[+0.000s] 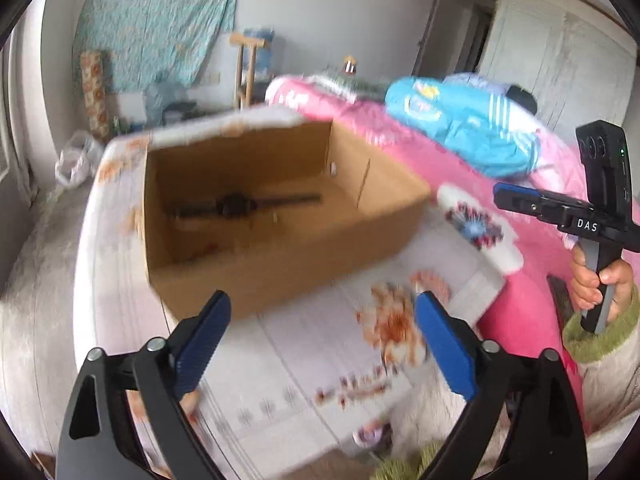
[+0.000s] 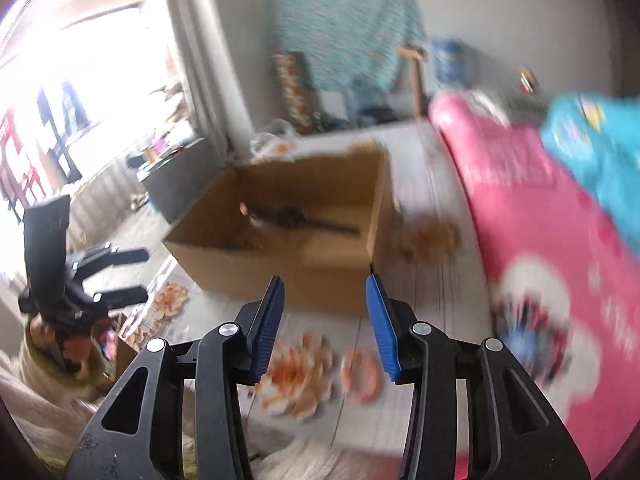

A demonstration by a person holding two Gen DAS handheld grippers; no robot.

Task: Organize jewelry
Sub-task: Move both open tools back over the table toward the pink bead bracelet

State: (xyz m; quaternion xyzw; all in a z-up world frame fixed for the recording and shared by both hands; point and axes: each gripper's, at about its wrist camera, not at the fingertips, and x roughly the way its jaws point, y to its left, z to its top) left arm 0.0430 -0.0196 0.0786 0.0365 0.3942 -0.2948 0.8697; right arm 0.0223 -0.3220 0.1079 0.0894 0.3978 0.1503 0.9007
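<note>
Jewelry, a dark blurred strand with a thicker knot in its middle, lies on the floor of an open cardboard box, ahead of both pairs of fingers and touched by neither. Going from large to small: a pink quilt fills the space to the right of the fingers, with a blue jacket heaped on it farther back; a white sheet with orange flowers spreads under and between the fingers and carries the box. The box stands just beyond the fingertips in both views, its near wall facing them. The left gripper has its blue fingers spread wide apart with nothing between them, only the sheet below. The right gripper has its fingers parted less widely, also empty. A hand in a green cuff grips the right gripper's handle, off to the right of the left fingers. Both views are smeared by motion.
</note>
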